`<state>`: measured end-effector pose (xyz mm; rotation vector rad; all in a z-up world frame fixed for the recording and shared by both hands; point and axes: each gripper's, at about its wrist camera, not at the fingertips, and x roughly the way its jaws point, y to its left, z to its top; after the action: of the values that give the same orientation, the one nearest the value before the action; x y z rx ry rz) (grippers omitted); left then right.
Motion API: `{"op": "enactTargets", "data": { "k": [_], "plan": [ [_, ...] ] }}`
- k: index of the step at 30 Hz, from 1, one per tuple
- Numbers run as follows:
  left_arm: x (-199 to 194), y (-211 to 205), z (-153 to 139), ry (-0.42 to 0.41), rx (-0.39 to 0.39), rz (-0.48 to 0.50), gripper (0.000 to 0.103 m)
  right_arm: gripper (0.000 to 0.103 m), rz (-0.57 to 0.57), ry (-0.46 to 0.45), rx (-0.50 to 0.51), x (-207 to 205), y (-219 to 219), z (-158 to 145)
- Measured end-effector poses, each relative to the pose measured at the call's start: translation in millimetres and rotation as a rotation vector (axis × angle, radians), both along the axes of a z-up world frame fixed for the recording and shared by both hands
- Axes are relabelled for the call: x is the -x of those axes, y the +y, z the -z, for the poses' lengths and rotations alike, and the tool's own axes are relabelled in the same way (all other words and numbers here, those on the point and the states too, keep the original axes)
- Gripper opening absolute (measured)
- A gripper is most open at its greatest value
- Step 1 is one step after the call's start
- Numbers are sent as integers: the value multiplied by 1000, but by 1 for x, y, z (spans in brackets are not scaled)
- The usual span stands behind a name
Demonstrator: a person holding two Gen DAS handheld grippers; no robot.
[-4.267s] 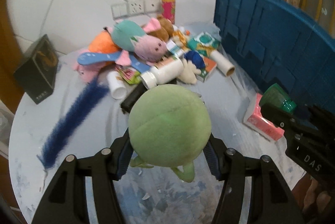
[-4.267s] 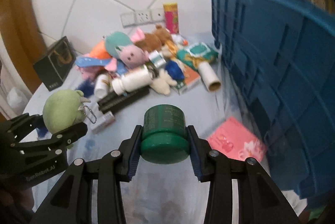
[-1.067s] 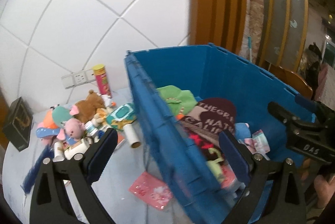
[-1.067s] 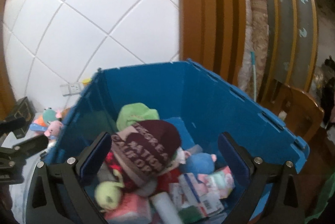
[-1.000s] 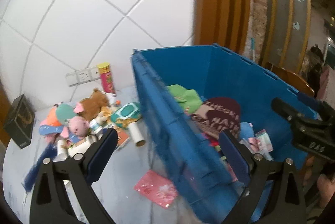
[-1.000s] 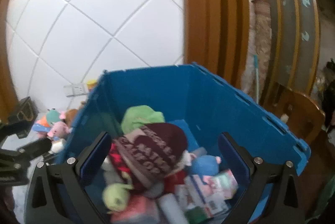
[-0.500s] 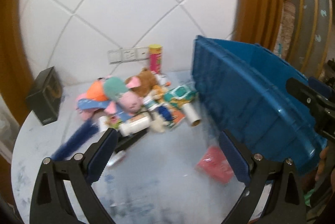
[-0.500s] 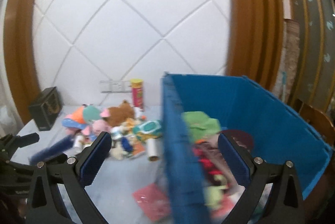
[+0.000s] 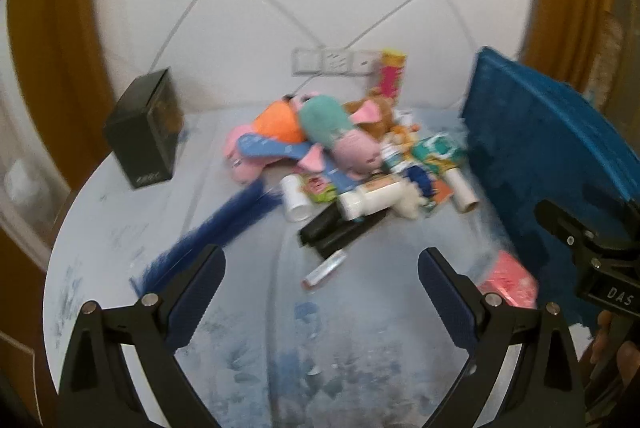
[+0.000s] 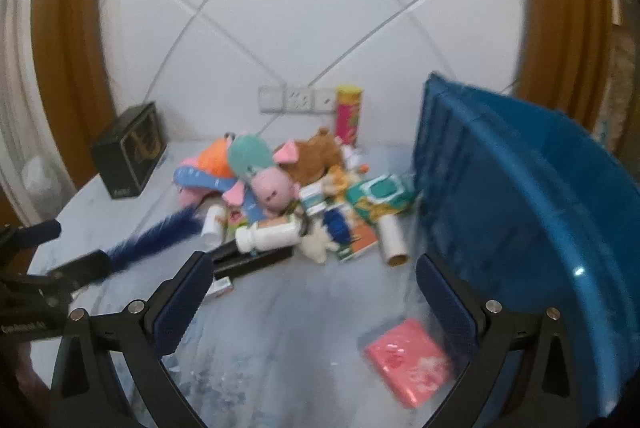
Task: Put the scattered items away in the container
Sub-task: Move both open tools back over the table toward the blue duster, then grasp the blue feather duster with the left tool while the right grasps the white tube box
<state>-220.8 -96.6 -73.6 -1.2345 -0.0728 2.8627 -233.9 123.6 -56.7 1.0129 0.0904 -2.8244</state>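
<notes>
Both grippers hang above the near part of the round table (image 9: pixel 100 212), fingers spread wide and holding nothing: the left gripper (image 9: pixel 320 280) over the middle of the near edge, the right gripper (image 10: pixel 312 288) just to its right, next to the blue container (image 10: pixel 520 196). The container stands along the table's right edge, its ribbed wall upright and its near corner close beside the right gripper's outer finger.

The scattered items lie heaped toward the far edge, against the wall: a pink and teal plush (image 9: pixel 340 136), a brown plush (image 10: pixel 316 152), a white bottle (image 10: pixel 272 234) on its side, a black bar (image 9: pixel 340 232) under it, a wipes pack (image 10: pixel 380 198) touching the container's far corner, and a paper roll (image 10: pixel 390 240). A red snack can (image 10: pixel 349 116) stands upright at the far edge. A blue feather duster (image 9: pixel 216 228) stretches from the heap toward the near left edge. A pink packet (image 10: pixel 408 364) lies alone beside the container's wall near the right edge. A black box (image 9: pixel 146 134) stands at the far left edge, well apart from the heap.

Bare tabletop shows between the heap and the near edge.
</notes>
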Motion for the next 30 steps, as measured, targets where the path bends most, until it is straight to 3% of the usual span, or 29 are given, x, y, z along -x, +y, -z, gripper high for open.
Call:
{"op": "enactTargets", "data": {
  "k": [10, 15, 19, 25, 30],
  "plan": [
    [19, -79, 62, -137, 44, -194, 98, 103, -93, -180, 38, 60, -38, 74],
    [31, -118, 80, -172, 43, -214, 98, 103, -118, -241, 29, 68, -70, 93],
    [51, -147, 92, -179, 53, -149, 98, 103, -79, -263, 36, 70, -94, 104],
    [92, -183, 119, -206, 69, 49, 98, 103, 92, -288, 91, 67, -130, 124],
    [127, -191, 139, -225, 100, 164, 98, 103, 217, -294, 115, 68, -152, 141]
  ]
}}
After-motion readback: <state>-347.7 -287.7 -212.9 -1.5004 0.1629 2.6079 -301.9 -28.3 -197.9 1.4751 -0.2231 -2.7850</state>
